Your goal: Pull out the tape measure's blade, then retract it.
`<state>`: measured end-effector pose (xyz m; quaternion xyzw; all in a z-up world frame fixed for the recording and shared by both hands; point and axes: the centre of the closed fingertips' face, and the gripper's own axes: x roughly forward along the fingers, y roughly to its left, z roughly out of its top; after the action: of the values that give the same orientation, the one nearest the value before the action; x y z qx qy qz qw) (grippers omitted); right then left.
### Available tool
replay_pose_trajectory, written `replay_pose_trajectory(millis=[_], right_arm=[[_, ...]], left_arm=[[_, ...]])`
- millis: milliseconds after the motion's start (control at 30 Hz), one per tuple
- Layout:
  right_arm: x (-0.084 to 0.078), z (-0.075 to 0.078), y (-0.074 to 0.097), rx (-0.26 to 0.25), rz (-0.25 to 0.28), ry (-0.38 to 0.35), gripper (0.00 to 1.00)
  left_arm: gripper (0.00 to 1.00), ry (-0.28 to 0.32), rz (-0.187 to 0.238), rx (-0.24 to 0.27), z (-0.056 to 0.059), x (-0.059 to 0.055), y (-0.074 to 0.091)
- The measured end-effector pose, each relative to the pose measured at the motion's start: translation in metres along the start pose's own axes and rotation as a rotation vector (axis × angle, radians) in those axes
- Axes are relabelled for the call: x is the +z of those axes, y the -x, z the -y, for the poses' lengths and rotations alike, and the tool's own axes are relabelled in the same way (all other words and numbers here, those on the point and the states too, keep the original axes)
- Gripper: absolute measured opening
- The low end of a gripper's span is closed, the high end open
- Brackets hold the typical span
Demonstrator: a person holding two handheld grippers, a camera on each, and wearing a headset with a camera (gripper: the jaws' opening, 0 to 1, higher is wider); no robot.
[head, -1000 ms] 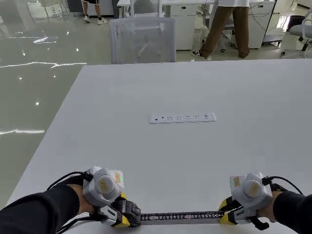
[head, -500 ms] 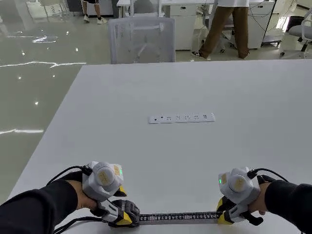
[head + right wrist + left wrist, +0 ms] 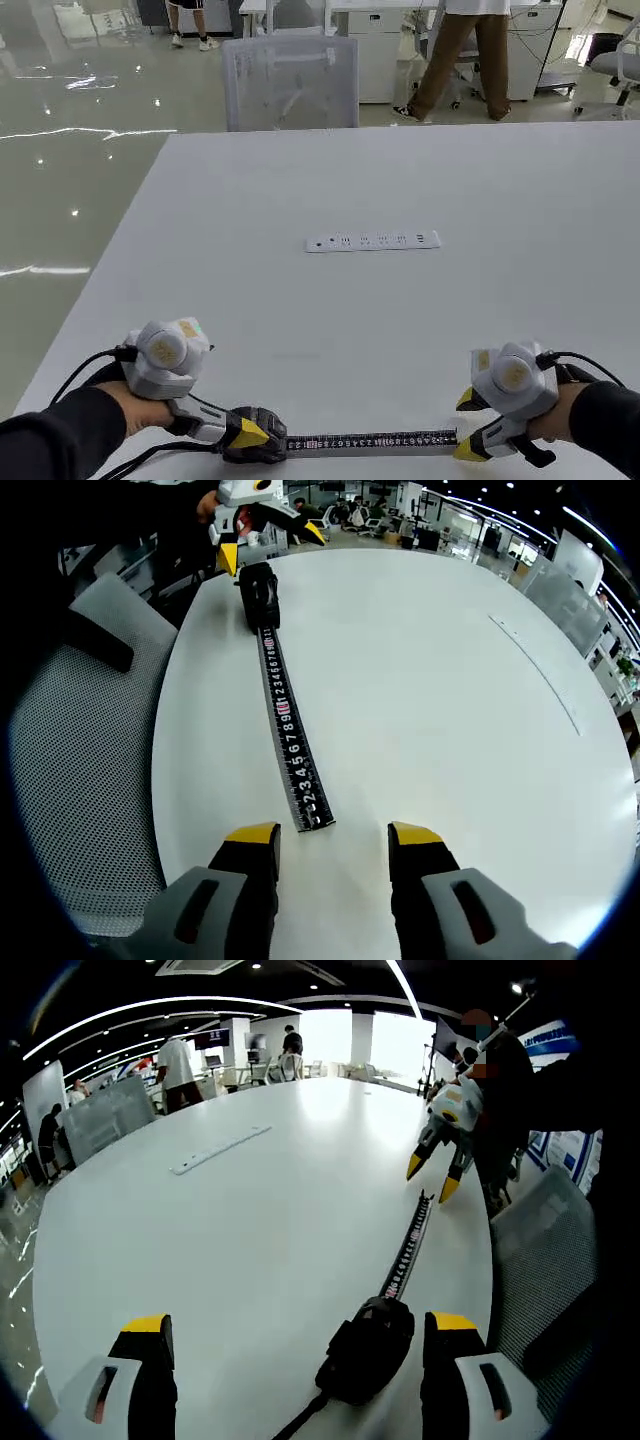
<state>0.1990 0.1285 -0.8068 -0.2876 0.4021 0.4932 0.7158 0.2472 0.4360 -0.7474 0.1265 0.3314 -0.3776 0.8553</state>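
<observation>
The black tape measure case (image 3: 255,435) lies on the white table near its front edge. Its blade (image 3: 370,440) lies pulled out flat to the right. My left gripper (image 3: 235,432) is open just left of the case. In the left gripper view the case (image 3: 365,1350) sits between the wide-apart jaws of my left gripper (image 3: 300,1325), closer to the right one and touched by neither. My right gripper (image 3: 466,425) is open at the blade's far end. In the right gripper view the blade tip (image 3: 315,820) lies free just ahead of my right gripper (image 3: 332,834).
A white power strip (image 3: 372,241) lies mid-table. A grey mesh chair (image 3: 292,80) stands at the table's far edge, with people walking beyond it. Another mesh chair (image 3: 90,730) sits beside the table's near edge. The table's left edge (image 3: 90,300) drops to a glossy floor.
My left gripper has drawn back to the left and come off the case. My right gripper has shifted slightly right, with the blade tip lying loose. The blade stays extended.
</observation>
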Motion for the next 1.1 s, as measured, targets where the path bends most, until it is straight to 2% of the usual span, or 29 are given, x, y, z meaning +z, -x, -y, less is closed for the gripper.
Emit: replay_pose_trajectory(millis=[33, 67, 100, 133, 200, 267, 300, 367, 433, 467, 500, 567, 633, 700, 800, 867, 933, 1100], right_arm=[[0.0, 0.001, 0.003, -0.01, 0.012, -0.011, 0.41], [0.0, 0.004, 0.008, -0.036, 0.035, -0.014, 0.42], [0.003, 0.009, 0.011, -0.075, 0.067, -0.015, 0.43], [0.003, 0.013, 0.016, -0.109, 0.099, -0.047, 0.44], [0.003, 0.017, 0.023, -0.15, 0.132, -0.093, 0.5], [0.001, 0.019, 0.029, -0.195, 0.172, -0.121, 0.53], [-0.002, 0.018, 0.032, -0.206, 0.18, -0.123, 0.55], [-0.004, 0.019, 0.038, -0.244, 0.2, -0.141, 0.58], [-0.008, 0.017, 0.044, -0.269, 0.227, -0.171, 0.61], [-0.01, 0.015, 0.048, -0.281, 0.24, -0.188, 0.63], [-0.012, 0.013, 0.05, -0.289, 0.246, -0.197, 0.67], [-0.019, 0.006, 0.055, -0.295, 0.253, -0.211, 0.7], [-0.026, 0.001, 0.061, -0.306, 0.277, -0.231, 0.73], [-0.034, -0.002, 0.065, -0.316, 0.283, -0.255, 0.79], [-0.049, -0.007, 0.076, -0.328, 0.301, -0.315, 0.83], [-0.056, -0.01, 0.08, -0.334, 0.305, -0.326, 0.87], [-0.064, -0.016, 0.086, -0.334, 0.304, -0.345, 0.91], [-0.076, -0.029, 0.1, -0.341, 0.301, -0.343, 0.97]], left_arm=[[1.0, 0.013, 0.013, 0.029, -0.006, -0.001, 0.004], [1.0, 0.035, 0.093, 0.056, -0.011, 0.007, 0.012], [1.0, 0.049, 0.156, 0.063, -0.011, 0.014, 0.018], [1.0, 0.067, 0.193, 0.094, -0.016, 0.015, 0.026], [1.0, 0.098, 0.171, 0.14, -0.025, 0.002, 0.032], [1.0, 0.144, 0.183, 0.125, -0.022, -0.008, 0.037], [1.0, 0.153, 0.168, 0.13, -0.021, -0.016, 0.04], [1.0, 0.138, 0.164, 0.15, -0.022, -0.025, 0.044], [1.0, 0.144, 0.16, 0.124, -0.016, -0.035, 0.046], [1.0, 0.192, 0.13, 0.086, -0.007, -0.045, 0.047], [1.0, 0.198, 0.11, 0.096, -0.007, -0.05, 0.048], [1.0, 0.193, 0.118, 0.097, -0.004, -0.056, 0.051], [1.0, 0.194, 0.127, 0.092, 0.001, -0.061, 0.054], [1.0, 0.18, 0.127, 0.112, 0.0, -0.065, 0.056], [1.0, 0.201, 0.146, 0.109, -0.001, -0.067, 0.061], [1.0, 0.193, 0.152, 0.09, 0.004, -0.066, 0.064], [1.0, 0.138, 0.156, 0.093, 0.008, -0.063, 0.068], [1.0, 0.159, 0.152, 0.102, 0.008, -0.071, 0.076]])
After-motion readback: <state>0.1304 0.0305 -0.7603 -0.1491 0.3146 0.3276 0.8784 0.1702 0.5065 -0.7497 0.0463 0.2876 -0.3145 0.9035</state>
